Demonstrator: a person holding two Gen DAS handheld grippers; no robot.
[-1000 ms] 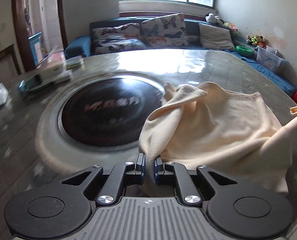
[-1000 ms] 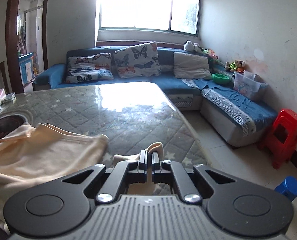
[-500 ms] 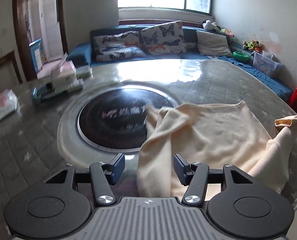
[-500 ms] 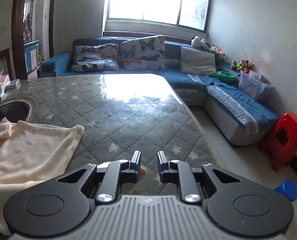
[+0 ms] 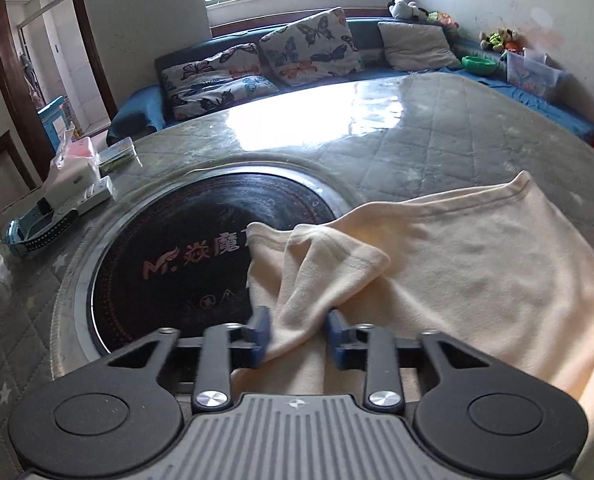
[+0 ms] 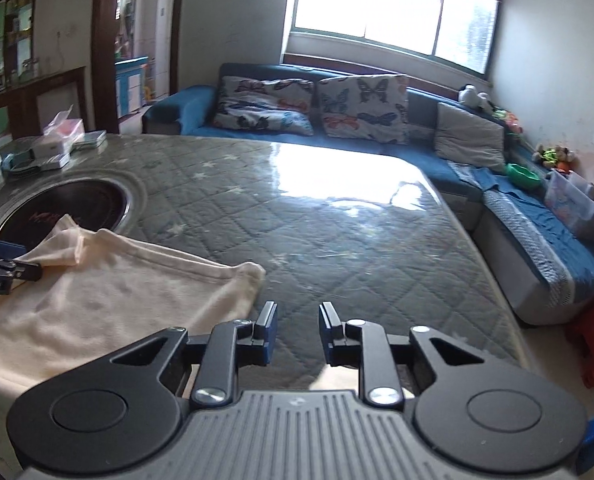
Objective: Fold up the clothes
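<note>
A cream garment (image 5: 457, 272) lies spread on the quilted table cover, its left edge over the black round hob (image 5: 169, 264). My left gripper (image 5: 299, 336) has its jaws closing on a raised fold of that garment, which fills the gap and touches both pads. In the right wrist view the garment (image 6: 117, 300) lies to the left, with the left gripper (image 6: 1, 264) at its far edge. My right gripper (image 6: 297, 336) hangs over bare cover just right of the garment's corner (image 6: 249, 272). Its jaws are opening and nothing is between them.
Boxes and a blue strap (image 5: 45, 228) sit at the table's left side. A blue sofa with butterfly cushions (image 5: 305, 48) runs behind the table. The table's right edge (image 6: 493, 292) drops to the floor, where a red stool (image 6: 593, 344) stands.
Both grippers let go of the cloth they held and opened. The left then shifted and closed in on a fold by the hob. The right moved off the garment's corner.
</note>
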